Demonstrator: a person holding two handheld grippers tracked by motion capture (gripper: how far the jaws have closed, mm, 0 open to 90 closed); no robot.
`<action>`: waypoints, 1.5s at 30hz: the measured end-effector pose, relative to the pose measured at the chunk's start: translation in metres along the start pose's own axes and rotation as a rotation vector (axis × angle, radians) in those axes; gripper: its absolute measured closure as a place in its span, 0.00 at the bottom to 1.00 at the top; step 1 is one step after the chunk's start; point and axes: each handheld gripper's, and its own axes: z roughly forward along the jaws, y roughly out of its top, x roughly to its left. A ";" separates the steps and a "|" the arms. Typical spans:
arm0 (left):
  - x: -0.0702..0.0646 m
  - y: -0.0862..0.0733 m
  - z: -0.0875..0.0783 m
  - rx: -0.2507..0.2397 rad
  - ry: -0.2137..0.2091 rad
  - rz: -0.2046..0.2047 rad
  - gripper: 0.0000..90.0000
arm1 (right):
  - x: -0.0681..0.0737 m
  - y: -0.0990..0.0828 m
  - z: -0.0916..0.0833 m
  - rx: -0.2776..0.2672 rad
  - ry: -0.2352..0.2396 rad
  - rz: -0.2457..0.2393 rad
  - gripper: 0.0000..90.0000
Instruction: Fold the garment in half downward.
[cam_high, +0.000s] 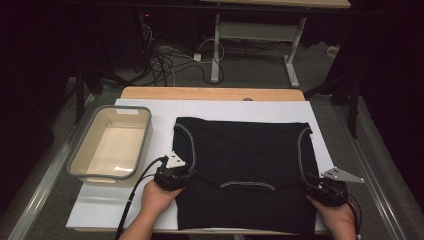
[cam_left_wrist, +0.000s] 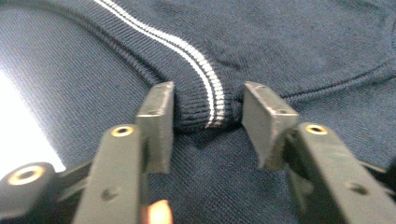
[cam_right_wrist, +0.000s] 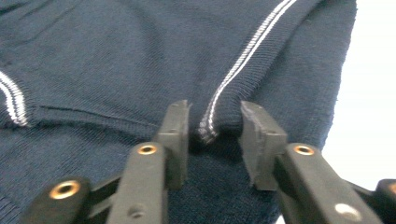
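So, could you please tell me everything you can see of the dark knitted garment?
The dark navy ribbed-knit garment lies flat, folded, on the white sheet, right of the grey bin. White stripes edge its armholes and neckline. The left gripper and right gripper each straddle a striped fold at its shoulders.

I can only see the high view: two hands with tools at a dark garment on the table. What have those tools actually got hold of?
Observer: In the left gripper view, the left gripper has its fingers pinching a fold of the knit top at its white-striped ribbed edge.
Operator: And the other one?
Observer: The right gripper view shows the right gripper pinching a striped edge too.
Operator: Is the garment black?
Observer: Close up it looks dark navy.
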 end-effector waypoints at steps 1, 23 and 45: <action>0.000 0.000 0.000 -0.004 0.000 0.000 0.65 | 0.000 0.000 0.000 -0.001 0.007 -0.007 0.76; -0.008 -0.011 -0.026 -0.155 -0.046 0.023 0.83 | 0.006 -0.004 -0.019 -0.140 0.007 -0.073 0.89; -0.035 -0.032 -0.064 -0.152 -0.082 0.075 0.82 | 0.019 -0.020 -0.067 -0.173 0.012 -0.112 0.88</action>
